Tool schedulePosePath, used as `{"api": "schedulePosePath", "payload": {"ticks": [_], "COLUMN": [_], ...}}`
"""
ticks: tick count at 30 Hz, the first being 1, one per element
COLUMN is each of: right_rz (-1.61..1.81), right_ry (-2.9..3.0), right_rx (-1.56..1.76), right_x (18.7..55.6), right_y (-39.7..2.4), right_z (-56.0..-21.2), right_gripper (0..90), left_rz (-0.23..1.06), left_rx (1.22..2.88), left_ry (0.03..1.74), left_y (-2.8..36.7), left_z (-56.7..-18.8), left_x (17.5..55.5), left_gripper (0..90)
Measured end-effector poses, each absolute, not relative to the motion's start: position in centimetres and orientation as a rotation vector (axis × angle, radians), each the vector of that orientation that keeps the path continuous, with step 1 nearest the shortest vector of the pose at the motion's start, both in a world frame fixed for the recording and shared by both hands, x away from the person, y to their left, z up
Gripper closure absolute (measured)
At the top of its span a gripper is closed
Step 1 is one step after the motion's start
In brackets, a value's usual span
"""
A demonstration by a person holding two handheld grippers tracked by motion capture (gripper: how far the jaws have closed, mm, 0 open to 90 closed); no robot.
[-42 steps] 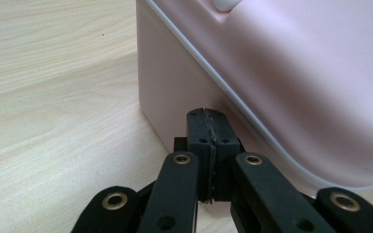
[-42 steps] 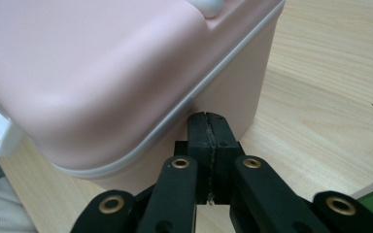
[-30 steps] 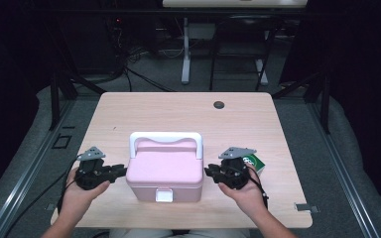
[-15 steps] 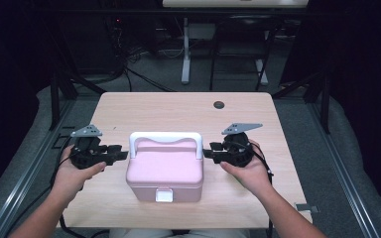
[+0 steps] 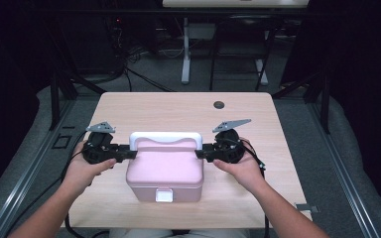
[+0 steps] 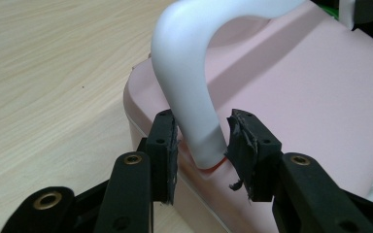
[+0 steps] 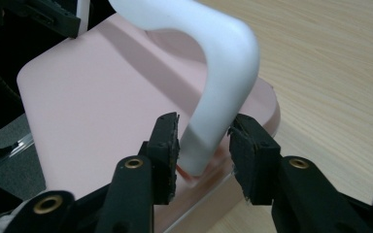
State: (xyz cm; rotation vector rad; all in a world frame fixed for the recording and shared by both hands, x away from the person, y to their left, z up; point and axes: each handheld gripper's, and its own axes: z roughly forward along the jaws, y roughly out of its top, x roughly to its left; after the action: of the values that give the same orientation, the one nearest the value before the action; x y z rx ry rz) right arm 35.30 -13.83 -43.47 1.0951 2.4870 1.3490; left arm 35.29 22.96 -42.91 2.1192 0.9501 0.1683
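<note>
Right now the table (image 5: 258,106) carries my pink box (image 5: 164,171) near its front edge, midway between the side edges. Its white handle (image 5: 165,138) stands upright. My left gripper (image 5: 133,154) straddles the handle's left foot and my right gripper (image 5: 198,153) its right foot; both have just been closing slightly, with gaps showing beside the pads.
</note>
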Motion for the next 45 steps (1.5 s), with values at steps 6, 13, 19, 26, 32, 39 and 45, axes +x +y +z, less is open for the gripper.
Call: {"api": "schedulePosePath", "payload": {"ticks": [6,13,19,26,32,39,45], "right_rz": [1.32,1.25,1.206,1.189,1.192,1.158,1.159], "right_ry": [2.499,2.517,2.508,2.521,2.52,2.581,2.586], "right_rx": [1.055,0.969,0.938,0.926,0.924,0.967,0.968], "right_x": [34.8,33.8,33.3,33.2,33.7,35.1,35.0], "right_y": [-13.6,-13.3,-13.0,-12.8,-12.8,-12.6,-12.6], "right_z": [-43.3,-42.7,-42.6,-42.3,-41.0,-39.4,-39.6], "right_gripper": [70.4,74.6,74.7,74.7,74.7,74.8,74.9], "left_rz": [0.179,0.236,0.267,0.265,0.253,0.228,0.207], "left_rx": [2.122,2.185,2.219,2.245,2.26,2.321,2.332], "left_ry": [0.947,0.905,0.897,0.9,0.906,0.919,0.912], "left_y": [23.1,22.7,22.4,22.3,22.3,21.9,22.3], "left_z": [-42.6,-41.8,-41.6,-41.2,-39.7,-38.3,-38.4], "left_x": [34.9,33.8,33.5,33.4,34.1,35.1,35.0], "left_gripper": [68.1,72.3,73.5,73.5,73.6,72.9,72.8]}}
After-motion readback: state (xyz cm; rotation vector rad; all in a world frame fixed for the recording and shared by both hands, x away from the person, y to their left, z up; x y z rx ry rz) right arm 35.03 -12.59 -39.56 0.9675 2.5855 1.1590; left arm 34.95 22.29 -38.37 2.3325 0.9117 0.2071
